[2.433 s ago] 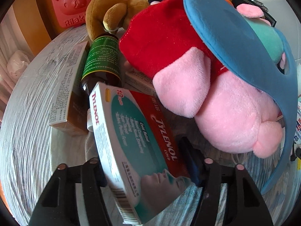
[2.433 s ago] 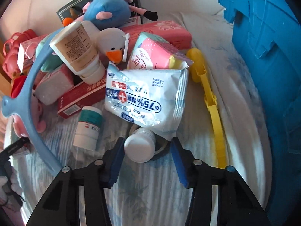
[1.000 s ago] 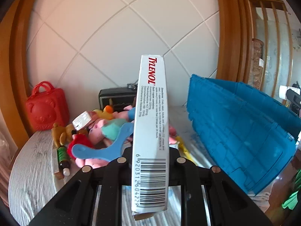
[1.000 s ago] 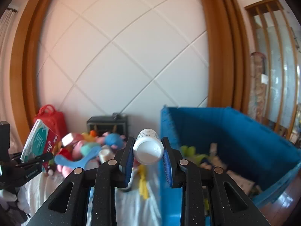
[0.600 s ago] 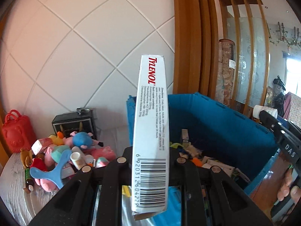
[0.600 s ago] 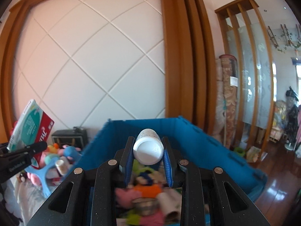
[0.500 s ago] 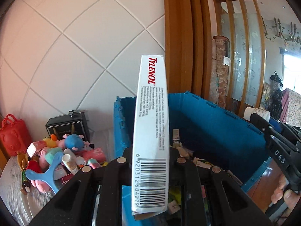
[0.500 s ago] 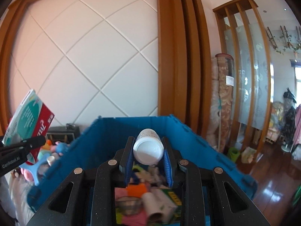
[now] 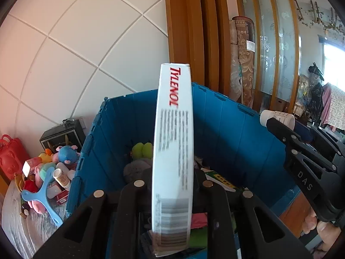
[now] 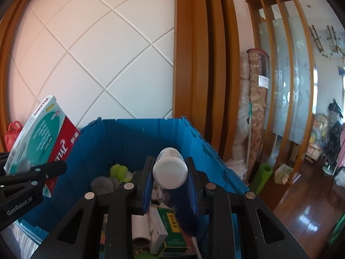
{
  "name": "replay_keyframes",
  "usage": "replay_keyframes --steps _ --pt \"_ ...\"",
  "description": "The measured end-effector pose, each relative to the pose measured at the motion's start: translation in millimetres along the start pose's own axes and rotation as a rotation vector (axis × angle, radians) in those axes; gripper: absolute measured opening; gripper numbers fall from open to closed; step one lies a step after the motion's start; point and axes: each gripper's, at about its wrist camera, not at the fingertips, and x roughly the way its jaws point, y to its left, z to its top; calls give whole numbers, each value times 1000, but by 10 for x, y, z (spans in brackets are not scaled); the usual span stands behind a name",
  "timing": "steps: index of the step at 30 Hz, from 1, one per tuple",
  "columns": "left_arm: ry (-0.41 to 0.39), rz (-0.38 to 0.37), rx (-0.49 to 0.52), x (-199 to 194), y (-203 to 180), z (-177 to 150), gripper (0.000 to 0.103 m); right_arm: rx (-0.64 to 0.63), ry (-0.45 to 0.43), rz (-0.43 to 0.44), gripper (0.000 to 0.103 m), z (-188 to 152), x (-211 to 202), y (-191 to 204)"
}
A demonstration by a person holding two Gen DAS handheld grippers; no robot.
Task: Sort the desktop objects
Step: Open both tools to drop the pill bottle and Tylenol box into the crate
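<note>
White diamond-tiled wall and wooden frames back both views. Nearest the left wrist camera, the left hand-held gripper [image 9: 172, 185] is clamped on a Tylenol box [image 9: 173, 151], held on edge, spine toward the lens, above the blue crate [image 9: 226, 125]. The right hand-held gripper [image 10: 170, 185] grips a white bottle [image 10: 170, 168], cap toward the camera, also over the crate. Below lie boxes, a paper roll and a green plush [image 10: 118, 171]. Only the left view shows the tabletop [image 9: 28, 222] left of the crate, piled with toys by a red bag [image 9: 10, 157]. Only the right view shows the box's teal-and-red face.
</note>
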Motion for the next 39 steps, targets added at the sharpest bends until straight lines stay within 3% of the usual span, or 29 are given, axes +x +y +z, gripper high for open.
replay_keyframes --steps 3,5,7,8,10,11,12,15,21,23,25,39 --pt "19 3 -12 48 2 -27 27 -6 6 9 28 -6 51 -33" --pt "16 15 -16 56 2 -41 46 -8 8 10 28 -14 71 -43" --pt "2 24 -18 47 1 -48 57 -1 7 8 29 -20 75 -52" --pt "-5 28 -18 33 -2 -51 59 0 5 8 34 -21 74 -58" --pt "-17 34 -20 2 12 -54 64 6 -5 4 56 -22 54 -67" --pt "-24 39 -21 -16 18 -55 67 6 -10 -1 78 -18 41 -62" --pt "-32 43 -20 -37 25 -62 69 2 -19 -1 92 -16 21 -57" --pt "-59 57 -25 -111 63 -80 70 -14 -64 -13 103 -9 -84 -25" --pt "-131 83 -48 -316 197 -118 71 -58 -127 -47 103 9 -230 91" --pt "-150 95 -61 -388 270 -133 76 -73 -132 -37 103 17 -255 154" --pt "-176 119 -76 -471 364 -153 83 -88 -140 -23 103 17 -276 229" --pt "-208 260 -219 -805 1363 -387 84 -128 -166 125 103 112 -320 1000"
